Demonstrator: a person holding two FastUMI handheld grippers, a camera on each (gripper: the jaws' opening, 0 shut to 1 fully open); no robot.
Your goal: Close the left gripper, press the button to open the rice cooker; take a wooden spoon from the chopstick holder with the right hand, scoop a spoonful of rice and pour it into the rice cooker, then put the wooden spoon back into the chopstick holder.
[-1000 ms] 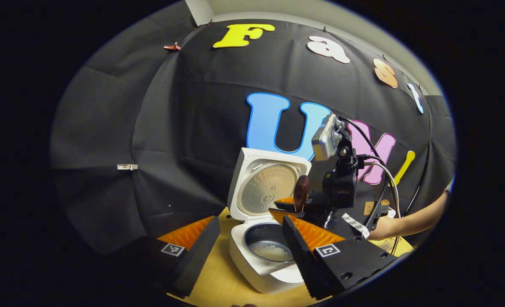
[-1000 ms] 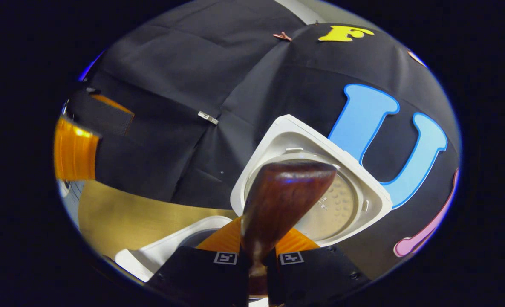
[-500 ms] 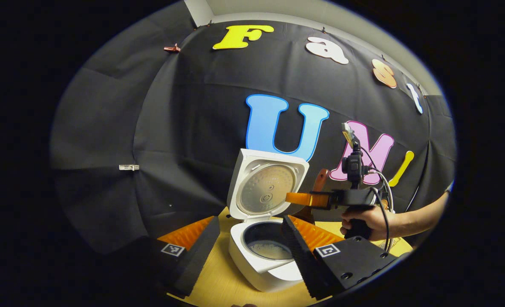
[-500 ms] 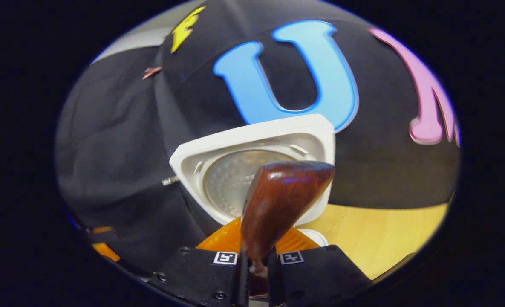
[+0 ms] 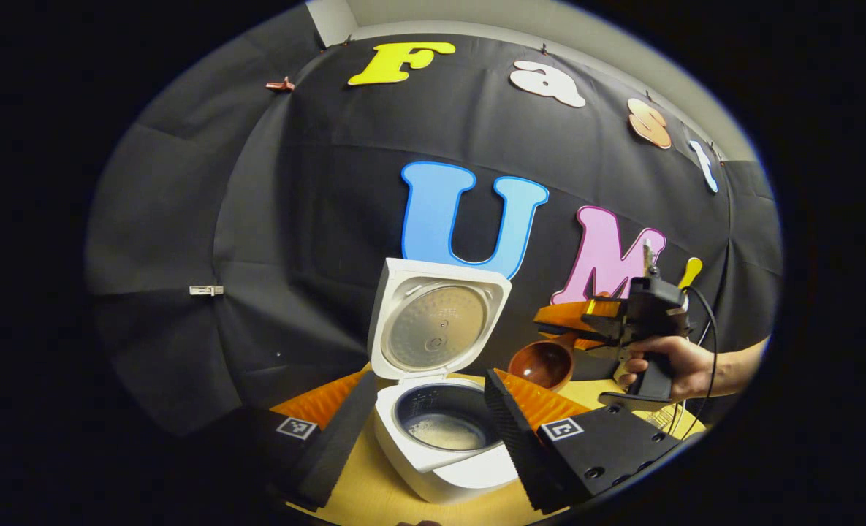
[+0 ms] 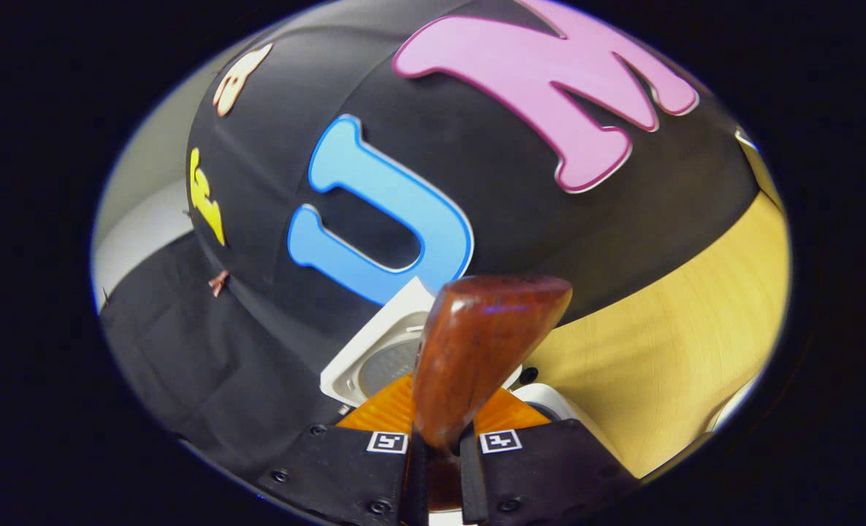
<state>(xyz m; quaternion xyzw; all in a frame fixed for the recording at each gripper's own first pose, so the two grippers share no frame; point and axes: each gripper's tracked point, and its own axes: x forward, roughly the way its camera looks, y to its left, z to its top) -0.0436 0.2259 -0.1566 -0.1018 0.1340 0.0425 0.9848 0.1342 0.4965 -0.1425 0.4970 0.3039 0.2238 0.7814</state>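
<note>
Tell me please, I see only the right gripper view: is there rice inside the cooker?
Observer: Yes. In the left gripper view the rice cooker stands open, with white rice at the bottom of its pot.
Operator: Is my spoon above the pot?
Observer: No. The wooden spoon hangs beside the cooker, toward that view's right, and its hollow looks empty.
Operator: And the left gripper?
Observer: The left gripper is open, one finger at each side of the cooker.
</note>
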